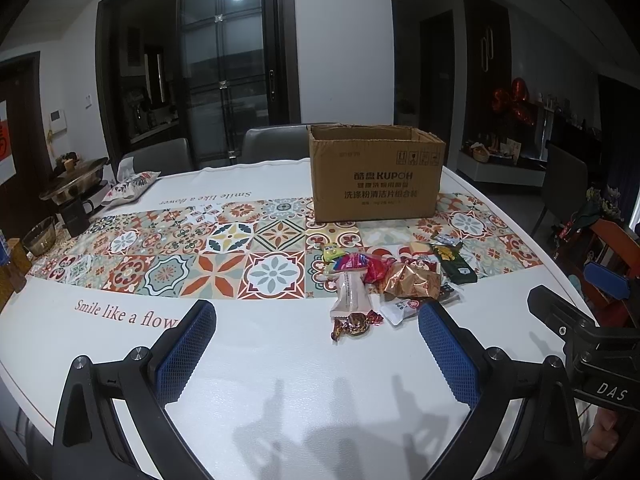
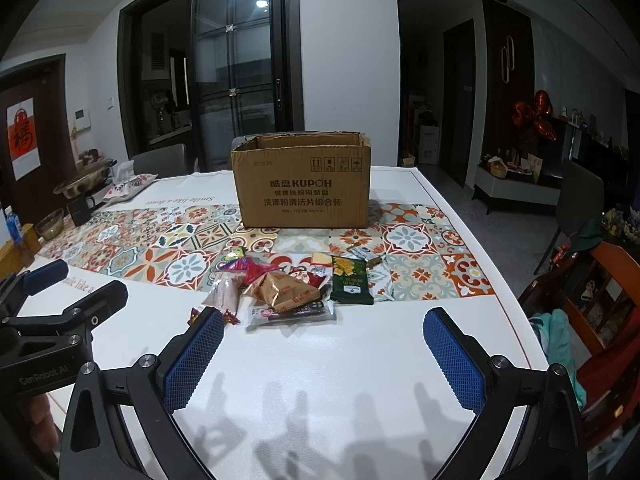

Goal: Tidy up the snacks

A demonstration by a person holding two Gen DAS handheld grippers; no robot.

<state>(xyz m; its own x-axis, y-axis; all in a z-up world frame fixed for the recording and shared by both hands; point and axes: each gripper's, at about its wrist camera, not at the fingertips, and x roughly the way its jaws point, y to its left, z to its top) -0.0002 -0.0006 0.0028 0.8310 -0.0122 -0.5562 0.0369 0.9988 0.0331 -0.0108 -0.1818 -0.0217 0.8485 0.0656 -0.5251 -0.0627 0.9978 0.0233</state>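
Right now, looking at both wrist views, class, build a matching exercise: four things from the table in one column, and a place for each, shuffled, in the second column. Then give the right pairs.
Things
1. brown cardboard box
2. dark green snack packet
3. shiny gold crinkled snack bag
4. glass bowl

Places
A. far left edge of the table
B. middle of the snack pile
C. behind the snack pile, open top up
D. right end of the snack pile

Pairs: 1-C, 2-D, 3-B, 4-A
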